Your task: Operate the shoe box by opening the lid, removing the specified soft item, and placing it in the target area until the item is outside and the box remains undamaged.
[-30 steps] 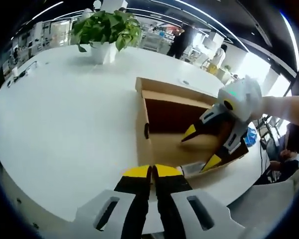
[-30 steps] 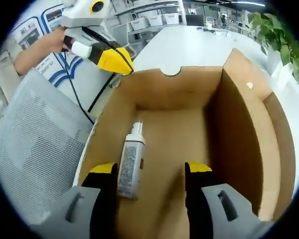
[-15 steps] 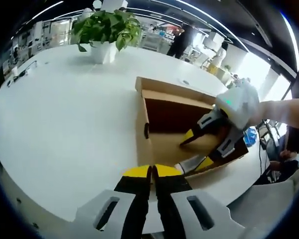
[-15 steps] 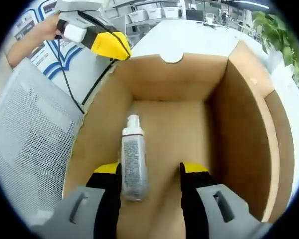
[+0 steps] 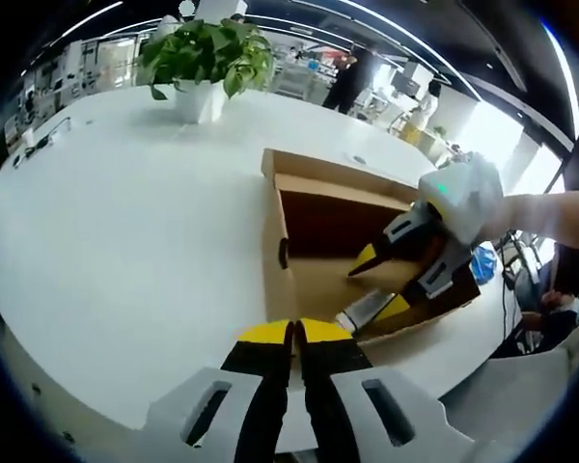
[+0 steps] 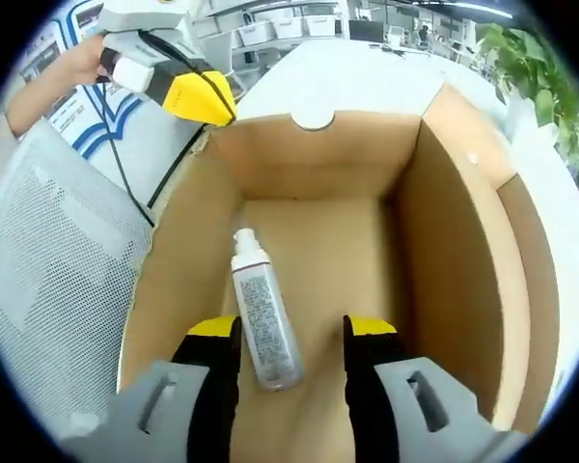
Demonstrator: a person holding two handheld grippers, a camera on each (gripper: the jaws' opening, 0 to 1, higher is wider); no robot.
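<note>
You're at a big glossy white table [image 5: 125, 222] w/ a rounded edge, in an open-plan office: ceiling light strips, shelving and people in the bg, a leafy potted plant [image 5: 206, 60] in a white pot at the far side. Right gripper view also catches a grey mesh chair back [image 6: 48, 318] beside the table. The shoe box [image 6: 463, 251] is plain brown cardboard, matte, lid already swung open, a half-round thumb notch in the far wall. Your right gripper [image 6: 282, 330] is down inside the box, yellow-tipped black jaws apart w/ the item between them: a small white squeeze tube [image 6: 263, 313], cylindrical w/ a white cap and a printed grey label, lying flat on the box floor. Can't tell if the jaws touch it yet, not clamped afaict. Your left gripper [image 5: 294, 332] hovers over the table just short of the box's near wall, jaws pressed together, holding nothing
</note>
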